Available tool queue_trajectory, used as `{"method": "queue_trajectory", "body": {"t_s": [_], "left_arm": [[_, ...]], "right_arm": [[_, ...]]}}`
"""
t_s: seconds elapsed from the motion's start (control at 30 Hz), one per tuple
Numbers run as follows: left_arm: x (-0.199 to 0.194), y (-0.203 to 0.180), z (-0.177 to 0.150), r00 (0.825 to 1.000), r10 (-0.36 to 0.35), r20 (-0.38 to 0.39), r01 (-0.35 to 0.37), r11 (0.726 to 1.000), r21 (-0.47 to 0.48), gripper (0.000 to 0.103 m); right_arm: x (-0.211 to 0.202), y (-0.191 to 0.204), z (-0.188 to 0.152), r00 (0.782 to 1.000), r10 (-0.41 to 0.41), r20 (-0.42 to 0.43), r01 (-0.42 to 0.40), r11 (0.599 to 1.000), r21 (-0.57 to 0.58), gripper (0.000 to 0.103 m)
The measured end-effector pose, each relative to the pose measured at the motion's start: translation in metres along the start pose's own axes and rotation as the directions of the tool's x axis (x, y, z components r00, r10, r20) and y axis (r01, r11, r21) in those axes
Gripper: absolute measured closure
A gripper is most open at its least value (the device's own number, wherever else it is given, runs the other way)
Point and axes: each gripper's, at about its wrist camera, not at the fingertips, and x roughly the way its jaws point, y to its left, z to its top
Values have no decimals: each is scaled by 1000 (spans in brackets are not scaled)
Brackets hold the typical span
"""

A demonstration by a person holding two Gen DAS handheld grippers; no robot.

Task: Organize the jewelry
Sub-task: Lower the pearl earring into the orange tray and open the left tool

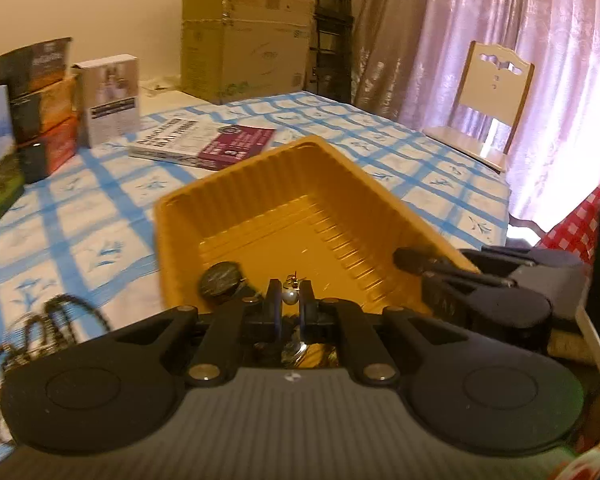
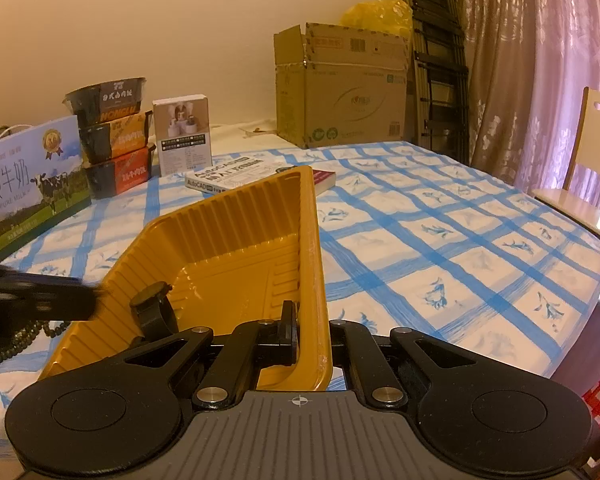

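A yellow ribbed plastic tray (image 1: 260,184) sits on the checked tablecloth with a black watch (image 1: 220,282) lying inside it. My left gripper (image 1: 290,294) hovers over the tray's near edge, shut on a small pearl earring (image 1: 289,298) with a gold stud. My right gripper (image 2: 306,320) is shut on the tray's right rim (image 2: 312,264); one finger is inside the wall and the other is hidden behind it. From the left wrist view the right gripper (image 1: 410,260) reaches in at the tray's right edge. The watch (image 2: 154,308) leans against the tray's left wall.
A dark bead necklace (image 1: 40,328) lies on the cloth left of the tray. Behind it are a book (image 2: 260,178), stacked food boxes (image 2: 112,136), a milk carton (image 2: 28,184) and a cardboard box (image 2: 340,88). A chair (image 1: 492,100) stands at the table's far right.
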Motion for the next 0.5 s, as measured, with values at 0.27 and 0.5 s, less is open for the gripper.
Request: {"method": "queue_trajectory", "body": {"t_s": [0.27,0.5], "left_arm": [[41,-4,-1,999,5,-52,-6,999,-32,96],[57,-3,0,998,26,-55,-29,998,-58,82]], "right_arm": [[2,1,0,1000,2,-3,-2,1000,7,99],[2,1,0,1000,2,-3,-2,1000,7,99]]}}
